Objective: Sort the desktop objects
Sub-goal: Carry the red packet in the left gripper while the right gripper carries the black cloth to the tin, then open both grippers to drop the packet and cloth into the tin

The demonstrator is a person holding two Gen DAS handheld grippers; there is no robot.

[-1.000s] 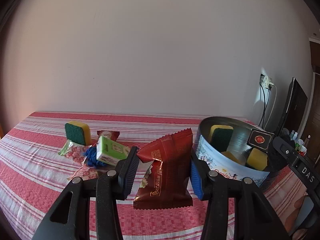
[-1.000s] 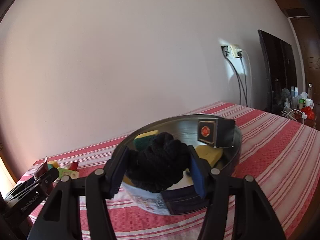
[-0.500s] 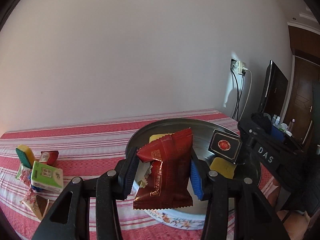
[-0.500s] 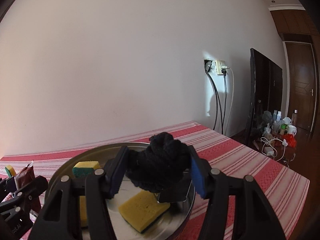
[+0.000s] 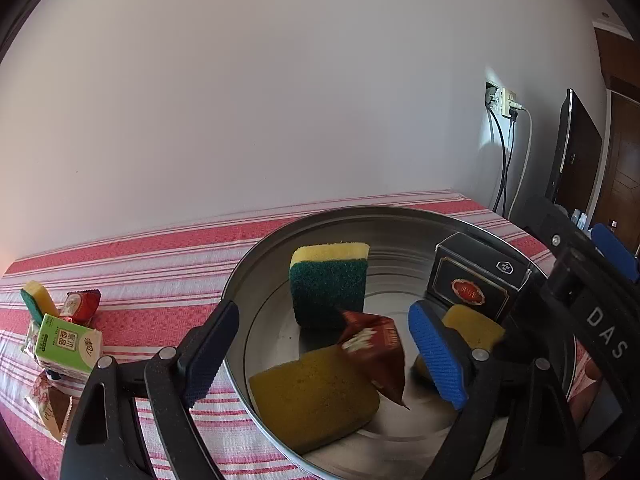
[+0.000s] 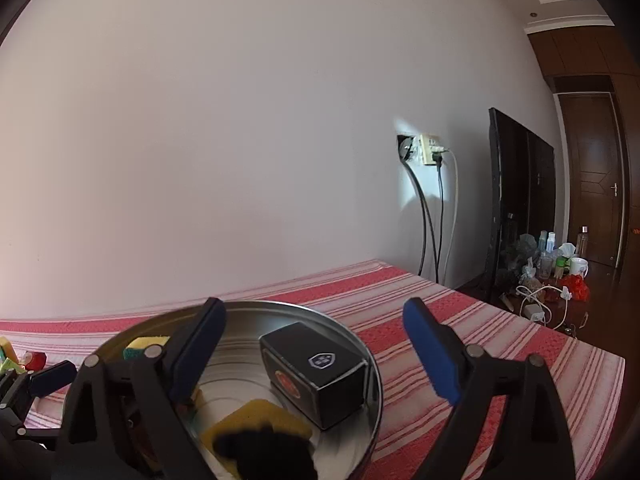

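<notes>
My left gripper (image 5: 324, 316) hangs over the round metal tin (image 5: 400, 213), its jaws opening. The red snack packet (image 5: 374, 354) is free of the pads and tumbles inside the tin. Beside it lie a green-and-yellow sponge (image 5: 328, 280), a flat yellow sponge (image 5: 316, 396) and a black box (image 5: 476, 286). My right gripper (image 6: 315, 312) is over the same tin (image 6: 356, 346), jaws opening too. A dark woolly bundle (image 6: 264, 450), blurred, sits low between the right gripper's arms above a yellow sponge (image 6: 260, 410). Nothing is between the right pads.
On the red striped cloth left of the tin lie a green carton (image 5: 68, 344), a small red packet (image 5: 82, 306), a sponge (image 5: 36, 300) and a snack packet (image 5: 50, 404). A wall socket with cables (image 6: 430, 152), a dark screen (image 6: 520, 208) and bottles (image 6: 556, 264) stand right.
Both grippers have opened. The red packet left the left pads and the dark bundle left the right pads, both dropping toward the tin. The left gripper moved right over the tin.
</notes>
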